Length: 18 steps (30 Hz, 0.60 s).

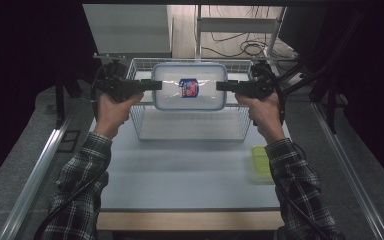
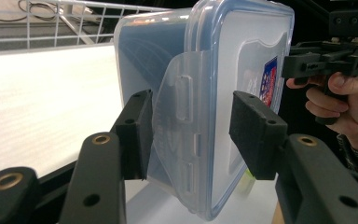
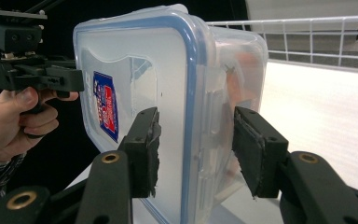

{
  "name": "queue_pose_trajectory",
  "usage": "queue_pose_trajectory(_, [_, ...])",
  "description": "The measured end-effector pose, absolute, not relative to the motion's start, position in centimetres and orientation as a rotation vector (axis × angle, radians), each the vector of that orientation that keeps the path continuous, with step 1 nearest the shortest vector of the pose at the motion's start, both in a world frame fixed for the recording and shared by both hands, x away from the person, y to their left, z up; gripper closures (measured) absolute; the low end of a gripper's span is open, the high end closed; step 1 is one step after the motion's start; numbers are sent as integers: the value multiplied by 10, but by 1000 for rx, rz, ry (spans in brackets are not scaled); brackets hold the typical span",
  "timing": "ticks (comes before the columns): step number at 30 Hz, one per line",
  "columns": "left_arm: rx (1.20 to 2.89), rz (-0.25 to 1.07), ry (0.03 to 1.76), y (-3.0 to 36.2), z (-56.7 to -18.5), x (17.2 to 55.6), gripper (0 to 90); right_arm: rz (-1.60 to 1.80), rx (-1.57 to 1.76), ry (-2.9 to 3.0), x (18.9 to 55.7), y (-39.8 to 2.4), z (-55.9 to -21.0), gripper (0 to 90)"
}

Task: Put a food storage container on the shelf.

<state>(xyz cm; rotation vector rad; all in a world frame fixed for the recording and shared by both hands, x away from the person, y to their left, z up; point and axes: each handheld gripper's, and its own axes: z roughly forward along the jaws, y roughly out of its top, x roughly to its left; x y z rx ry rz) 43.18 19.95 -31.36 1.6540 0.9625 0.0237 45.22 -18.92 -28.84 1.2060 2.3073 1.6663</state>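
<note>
The container's label (image 1: 188, 88) is too blurred to read — its contents (image 3: 242, 79) unclear.

High view above the table's near side, facing forward-down — gripper views close-up from opposite ends of the shared container (image 1: 189, 86).

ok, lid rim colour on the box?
Blue rim on the clear box; right gripper view shows it best.

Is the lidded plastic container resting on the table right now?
No, the lidded plastic container is held in the air over the wire basket, between the left tongs and right tongs.
</note>
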Motion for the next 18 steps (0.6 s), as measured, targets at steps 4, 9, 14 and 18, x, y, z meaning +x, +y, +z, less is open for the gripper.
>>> queue_pose_trajectory(4, [1652,10,977,199,-316,441,506,1659,1223,2302,462,-189,-289,515])
queue_pose_trajectory(9, [1645,19,977,198,-317,447,508,1676,1251,2298,471,-191,-293,511])
queue_pose_trajectory(14, [1648,45,975,196,-317,449,490,1684,1256,2283,474,-191,-295,505])
queue_pose_trajectory(18, [1662,87,986,191,-315,448,466,1683,1251,2260,473,-191,-297,493])
